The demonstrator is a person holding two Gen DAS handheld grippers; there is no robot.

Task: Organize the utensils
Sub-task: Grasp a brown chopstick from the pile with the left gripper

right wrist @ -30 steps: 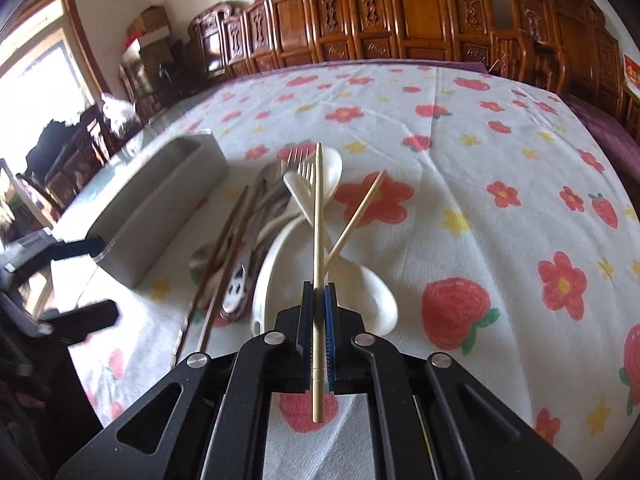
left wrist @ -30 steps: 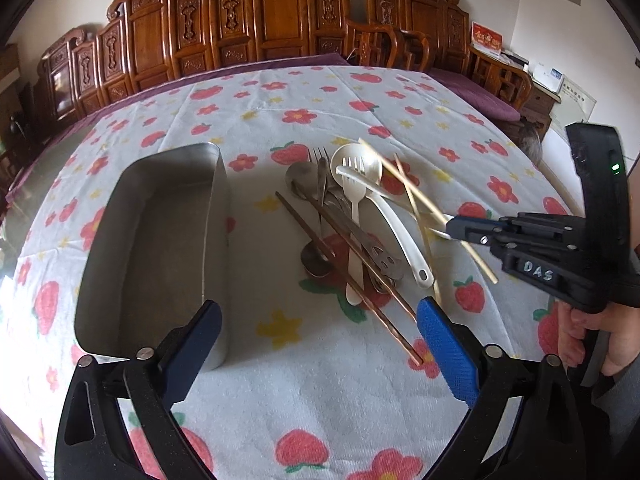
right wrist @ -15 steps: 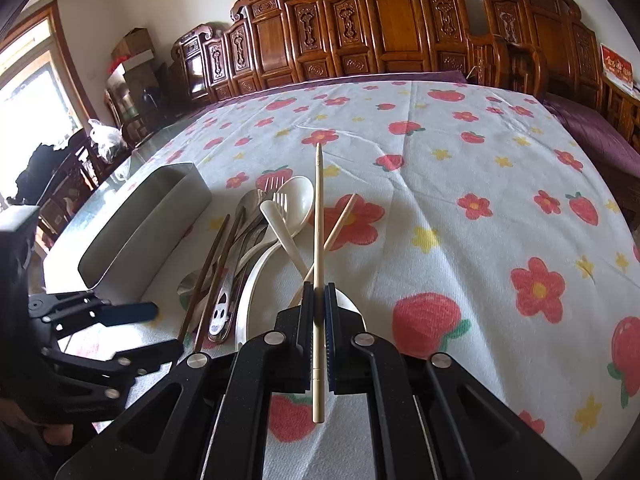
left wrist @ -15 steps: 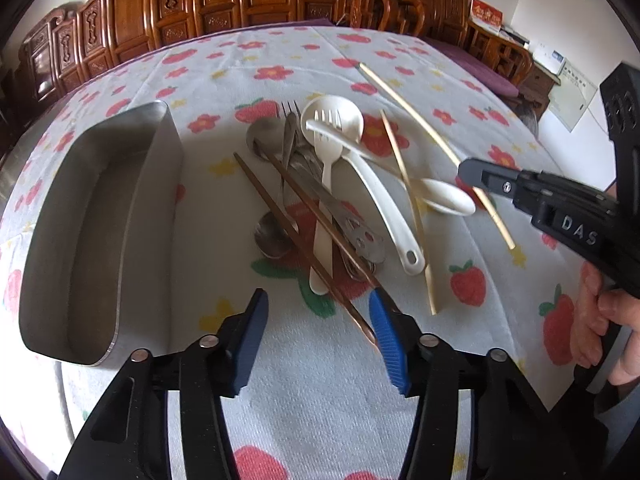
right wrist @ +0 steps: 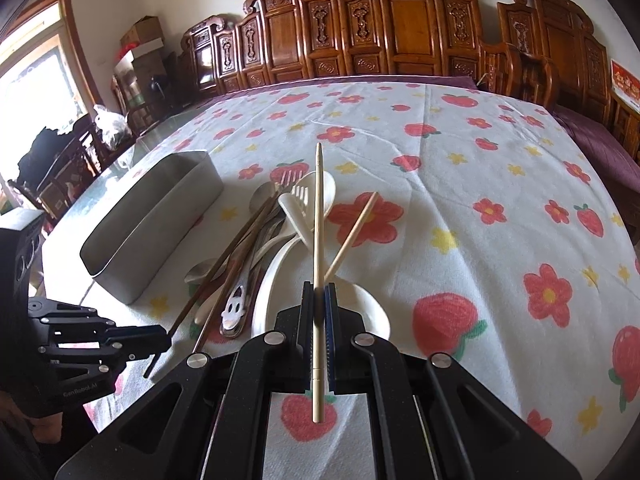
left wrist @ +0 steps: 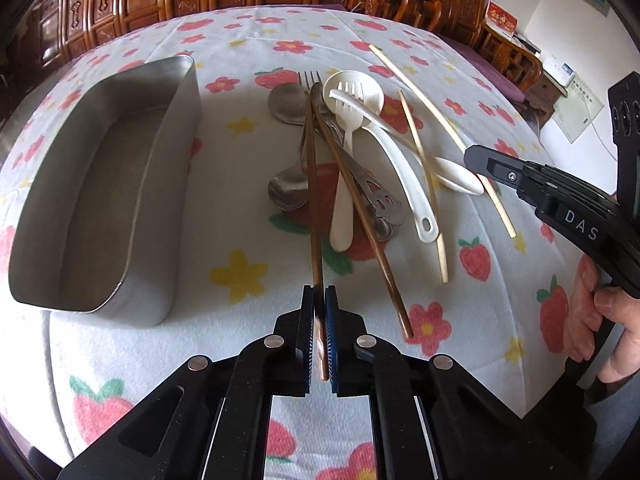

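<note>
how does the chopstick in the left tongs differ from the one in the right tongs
Colour: the left tongs grip a dark brown chopstick; the right tongs grip a pale bamboo chopstick.
Grip spot: the brown one is pinched close to its end; the bamboo one is pinched further in, with more tail sticking out behind.
Pose: the brown one's far end lies across the utensil pile; the bamboo one's tip appears lifted above it.
Shared: each has a matching mate on the cloth.

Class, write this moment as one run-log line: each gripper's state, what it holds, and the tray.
left gripper: shut on brown chopstick | right gripper: shut on pale chopstick | metal tray: empty
</note>
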